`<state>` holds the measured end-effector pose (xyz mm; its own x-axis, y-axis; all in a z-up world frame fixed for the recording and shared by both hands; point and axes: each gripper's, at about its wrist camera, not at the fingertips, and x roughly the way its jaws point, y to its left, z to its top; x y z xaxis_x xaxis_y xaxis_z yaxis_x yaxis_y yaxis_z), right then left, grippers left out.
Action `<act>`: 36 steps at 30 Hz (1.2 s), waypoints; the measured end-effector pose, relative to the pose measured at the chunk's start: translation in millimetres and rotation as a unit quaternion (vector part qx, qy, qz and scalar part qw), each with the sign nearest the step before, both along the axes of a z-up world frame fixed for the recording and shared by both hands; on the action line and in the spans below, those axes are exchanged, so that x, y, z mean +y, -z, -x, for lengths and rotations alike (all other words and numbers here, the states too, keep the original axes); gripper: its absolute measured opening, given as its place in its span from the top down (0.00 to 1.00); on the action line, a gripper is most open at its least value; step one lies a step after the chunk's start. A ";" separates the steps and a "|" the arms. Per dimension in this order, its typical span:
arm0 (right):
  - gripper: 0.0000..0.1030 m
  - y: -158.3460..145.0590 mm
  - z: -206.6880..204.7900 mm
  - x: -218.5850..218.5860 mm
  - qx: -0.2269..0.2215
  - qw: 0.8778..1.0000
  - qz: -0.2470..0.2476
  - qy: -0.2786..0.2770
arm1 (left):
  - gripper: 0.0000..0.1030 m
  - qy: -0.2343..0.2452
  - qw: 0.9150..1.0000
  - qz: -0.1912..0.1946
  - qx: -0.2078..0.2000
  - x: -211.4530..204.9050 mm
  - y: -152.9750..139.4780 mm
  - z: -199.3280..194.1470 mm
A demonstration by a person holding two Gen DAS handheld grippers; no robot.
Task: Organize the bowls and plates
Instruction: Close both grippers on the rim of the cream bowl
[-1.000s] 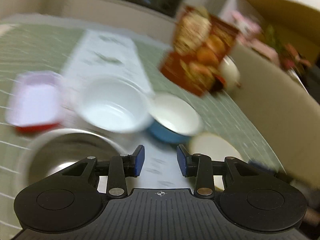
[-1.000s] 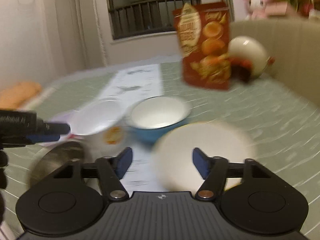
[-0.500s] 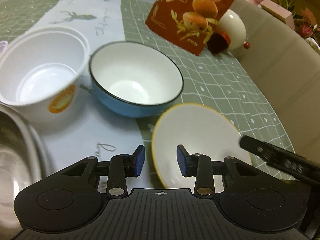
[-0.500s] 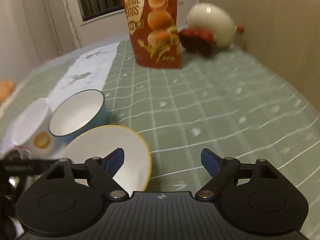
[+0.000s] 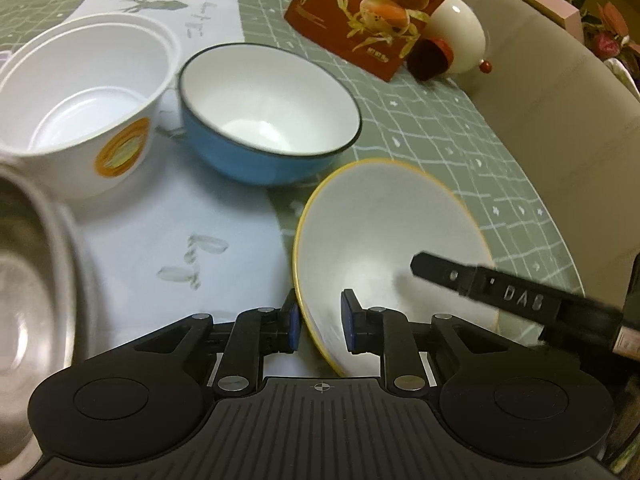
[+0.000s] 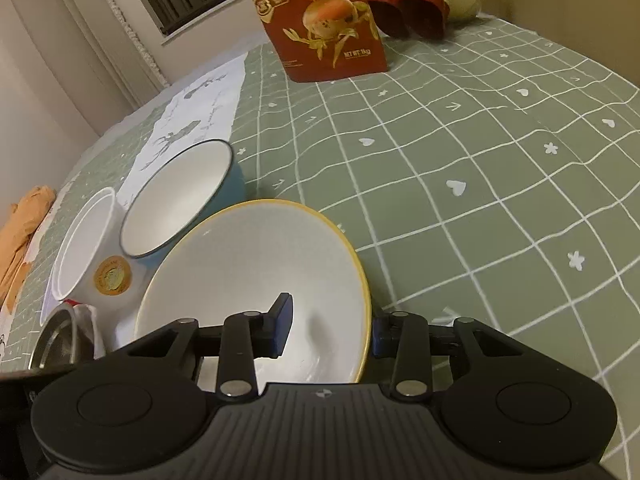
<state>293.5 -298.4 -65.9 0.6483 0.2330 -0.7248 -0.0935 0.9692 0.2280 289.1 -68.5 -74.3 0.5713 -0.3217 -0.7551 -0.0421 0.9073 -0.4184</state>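
A white bowl with a yellow rim (image 5: 384, 236) (image 6: 256, 276) sits near the table's front edge. My left gripper (image 5: 319, 326) is open, its two fingers either side of the bowl's left rim, not clamped. My right gripper (image 6: 330, 330) is open and straddles the bowl's right rim, one finger (image 6: 282, 324) inside the bowl and one outside; one of its fingers (image 5: 500, 296) shows in the left wrist view. A blue bowl with a white inside (image 5: 268, 112) (image 6: 180, 196) stands just behind. A white paper bowl with an orange sticker (image 5: 80, 100) (image 6: 86, 248) is to its left.
A steel bowl (image 5: 28, 280) (image 6: 56, 334) is at the left front. A red snack bag (image 5: 376, 8) (image 6: 324, 16) and a white egg-shaped toy (image 5: 460, 32) stand at the back. A green checked cloth (image 6: 480, 152) covers the table; a beige chair back (image 5: 560, 120) is right.
Both grippers have come forward onto the yellow-rimmed bowl. The left fingers now straddle its left rim and the right fingers have narrowed around its right rim.
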 end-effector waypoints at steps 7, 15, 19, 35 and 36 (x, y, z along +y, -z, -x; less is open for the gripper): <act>0.63 -0.9 22.7 27.4 0.018 0.999 -0.012 -0.044 | 0.78 -0.026 0.999 -0.027 0.010 24.1 -14.4 34.2; 0.62 1.3 37.1 56.3 0.031 0.996 -0.007 -0.081 | 0.78 -0.039 0.998 -0.037 0.022 37.9 -17.3 47.5; 0.62 3.1 43.3 58.1 0.041 0.994 -0.011 -0.097 | 0.78 -0.037 0.999 -0.017 0.026 49.3 -15.5 55.5; 0.62 12.0 41.0 79.6 0.022 0.993 0.020 -0.116 | 0.78 -0.055 0.998 -0.016 -0.002 61.2 -13.9 54.3; 0.62 11.8 39.9 79.0 0.022 0.993 0.018 -0.116 | 0.78 -0.054 0.998 -0.016 -0.003 61.6 -14.2 54.5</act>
